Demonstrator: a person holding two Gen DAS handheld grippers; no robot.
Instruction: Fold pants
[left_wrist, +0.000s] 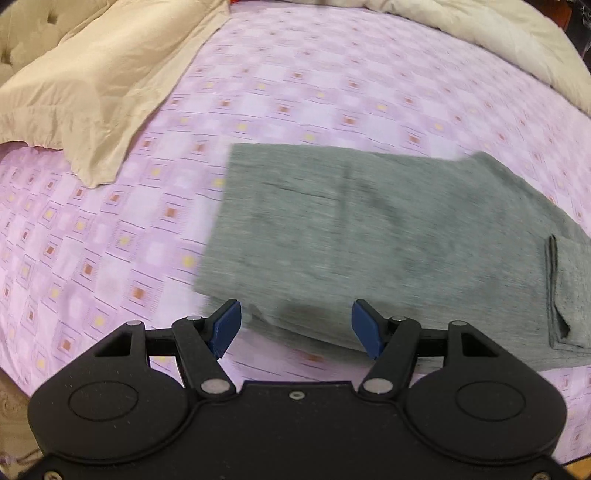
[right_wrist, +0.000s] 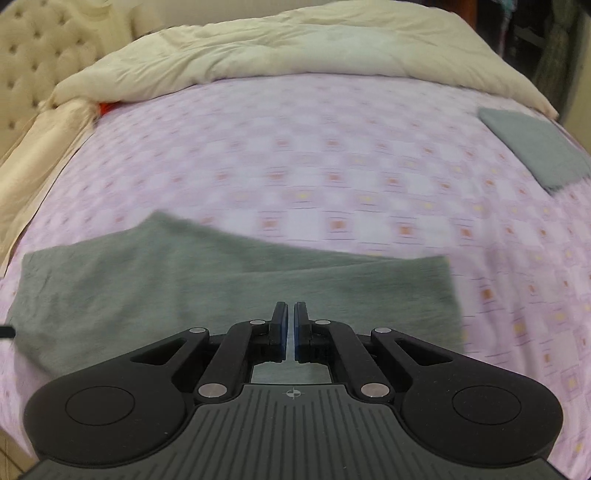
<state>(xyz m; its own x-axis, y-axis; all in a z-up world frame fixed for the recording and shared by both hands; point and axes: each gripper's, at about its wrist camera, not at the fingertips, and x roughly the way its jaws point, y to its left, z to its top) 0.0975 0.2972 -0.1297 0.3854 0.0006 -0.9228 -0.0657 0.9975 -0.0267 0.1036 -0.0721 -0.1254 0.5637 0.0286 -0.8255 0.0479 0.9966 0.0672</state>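
Note:
Grey pants lie folded flat on the purple patterned bed sheet. My left gripper is open, its blue pads spread just above the near edge of the pants, holding nothing. In the right wrist view the pants stretch across the lower middle. My right gripper is shut with its fingers nearly touching, over the near edge of the pants; nothing shows between the fingers.
A beige duvet is bunched at the left and far side of the bed. A second folded grey garment lies at the far right. A tufted headboard stands at the left.

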